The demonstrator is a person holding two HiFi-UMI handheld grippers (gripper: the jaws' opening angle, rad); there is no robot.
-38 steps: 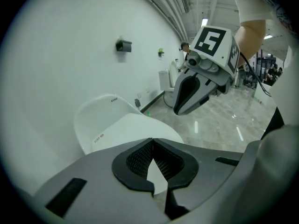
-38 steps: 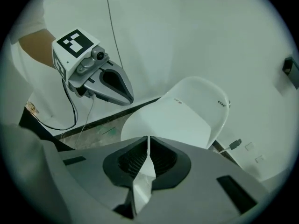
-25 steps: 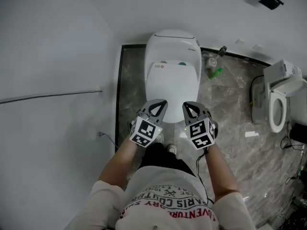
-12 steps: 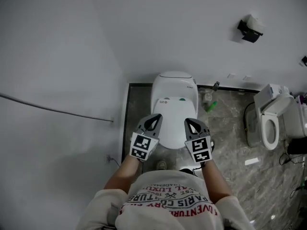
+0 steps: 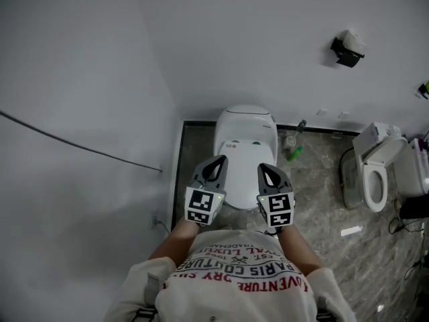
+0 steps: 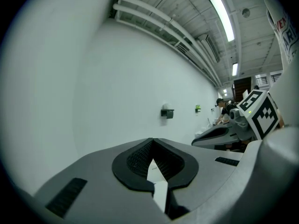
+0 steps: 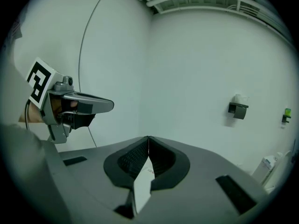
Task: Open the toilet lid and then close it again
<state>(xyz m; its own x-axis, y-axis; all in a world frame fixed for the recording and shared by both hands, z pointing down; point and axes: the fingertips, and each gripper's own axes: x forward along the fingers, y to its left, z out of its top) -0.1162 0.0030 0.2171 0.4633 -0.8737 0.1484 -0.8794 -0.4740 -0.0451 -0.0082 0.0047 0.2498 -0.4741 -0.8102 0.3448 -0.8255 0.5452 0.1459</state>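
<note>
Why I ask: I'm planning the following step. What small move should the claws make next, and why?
Probably lower the left claw and right claw toward the front edge of the toilet lid: it lies closed, and both claws are shut, empty, held above it, touching nothing.

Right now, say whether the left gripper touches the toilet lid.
Apart. Left gripper view: the left gripper, shut, faces only the wall; no toilet lid at its tips.

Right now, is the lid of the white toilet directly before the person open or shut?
Shut: the head view shows the white lid lying flat, with no seat opening visible.
</note>
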